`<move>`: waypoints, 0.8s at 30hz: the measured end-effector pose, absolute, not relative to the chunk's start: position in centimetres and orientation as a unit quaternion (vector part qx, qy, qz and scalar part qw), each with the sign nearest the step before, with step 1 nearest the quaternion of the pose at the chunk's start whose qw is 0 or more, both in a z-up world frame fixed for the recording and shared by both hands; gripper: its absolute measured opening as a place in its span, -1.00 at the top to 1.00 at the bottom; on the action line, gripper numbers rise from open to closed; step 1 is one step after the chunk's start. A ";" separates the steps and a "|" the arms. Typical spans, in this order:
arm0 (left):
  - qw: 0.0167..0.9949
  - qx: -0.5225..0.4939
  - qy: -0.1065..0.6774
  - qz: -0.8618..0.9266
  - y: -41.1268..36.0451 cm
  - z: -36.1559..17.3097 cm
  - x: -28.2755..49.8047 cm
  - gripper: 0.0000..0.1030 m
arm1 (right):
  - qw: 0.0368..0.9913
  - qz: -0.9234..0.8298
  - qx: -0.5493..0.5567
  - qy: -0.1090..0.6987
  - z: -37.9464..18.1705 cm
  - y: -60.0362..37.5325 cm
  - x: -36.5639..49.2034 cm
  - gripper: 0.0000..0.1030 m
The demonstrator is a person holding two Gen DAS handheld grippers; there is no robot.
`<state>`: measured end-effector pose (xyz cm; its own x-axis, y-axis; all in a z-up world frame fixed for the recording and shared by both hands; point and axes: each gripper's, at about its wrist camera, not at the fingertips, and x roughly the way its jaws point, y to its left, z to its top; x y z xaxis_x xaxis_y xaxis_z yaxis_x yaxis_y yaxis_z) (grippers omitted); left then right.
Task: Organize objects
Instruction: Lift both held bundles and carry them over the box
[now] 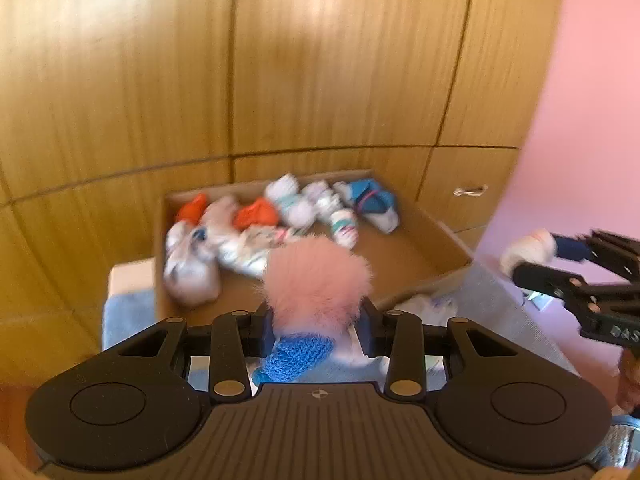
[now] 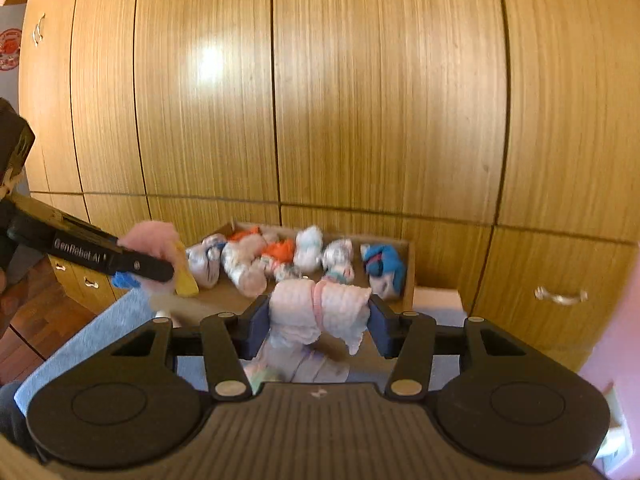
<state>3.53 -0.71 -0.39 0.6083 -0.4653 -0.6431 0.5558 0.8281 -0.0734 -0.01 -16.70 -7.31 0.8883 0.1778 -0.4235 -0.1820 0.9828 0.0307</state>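
My left gripper (image 1: 316, 326) is shut on a fluffy pink sock (image 1: 316, 280) with a blue knitted part, held up in front of a cardboard box (image 1: 440, 236). Several rolled sock bundles, white, orange and blue, lie along the box's back. In the right wrist view my right gripper (image 2: 319, 326) is shut on a pale pink-white sock bundle (image 2: 312, 308) tied with a pink band. Each gripper shows in the other's view: the right gripper (image 1: 536, 258) at the right edge, the left gripper (image 2: 156, 258) at the left with the fluffy sock (image 2: 150, 236).
The box (image 2: 408, 272) stands on a grey-blue cloth (image 2: 92, 332) before wooden wardrobe doors (image 2: 360, 100). Low drawers with metal handles (image 2: 560, 295) sit to the right, against a pink wall (image 1: 592, 100). Loose pale socks (image 2: 308, 364) lie on the cloth under my grippers.
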 end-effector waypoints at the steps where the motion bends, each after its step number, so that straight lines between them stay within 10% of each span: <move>1: 0.894 0.068 0.337 -0.289 -1.3 -0.1 3.9 0.12 | 0.971 0.094 -0.012 0.218 -7.0 -16.9 0.8 0.06; 24: 0.852 0.102 0.424 -0.292 -10.6 -7.9 16.2 0.12 | 0.921 0.162 -0.085 0.343 -14.0 -16.9 16.2 0.04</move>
